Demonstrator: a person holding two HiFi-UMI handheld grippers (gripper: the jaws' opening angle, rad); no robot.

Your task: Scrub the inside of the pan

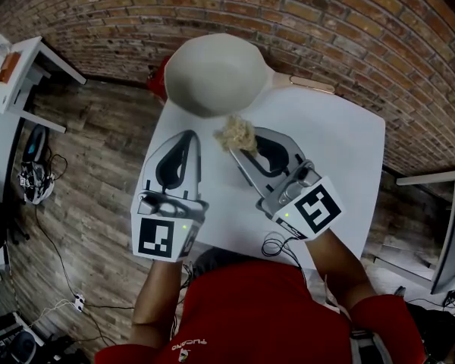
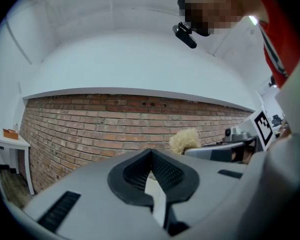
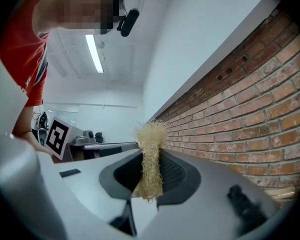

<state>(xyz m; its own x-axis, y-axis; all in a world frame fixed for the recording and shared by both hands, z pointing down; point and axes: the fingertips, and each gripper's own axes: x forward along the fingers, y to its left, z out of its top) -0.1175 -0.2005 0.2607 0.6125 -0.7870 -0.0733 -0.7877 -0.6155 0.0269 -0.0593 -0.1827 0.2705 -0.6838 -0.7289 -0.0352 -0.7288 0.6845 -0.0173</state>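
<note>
My left hand-held gripper (image 1: 183,144) is closed on nothing and held short of the pan (image 1: 212,74). The pan sits at the far edge of the worktop (image 1: 341,142) — round, pale and matte, with a light, wooden-looking handle (image 1: 311,84) off to the right. With nothing steadying it, I judge a hard scrub could push it over that edge. My right hand-held gripper (image 3: 151,156) is clamped on the scrubber (image 3: 151,134), a straw-coloured tuft of coarse, springy fibres squeezed thin between the dark ribbed pads (image 3: 172,171). Such a loose wad may slide out or shed under pressure — it isn't yet touching the pan.
</note>
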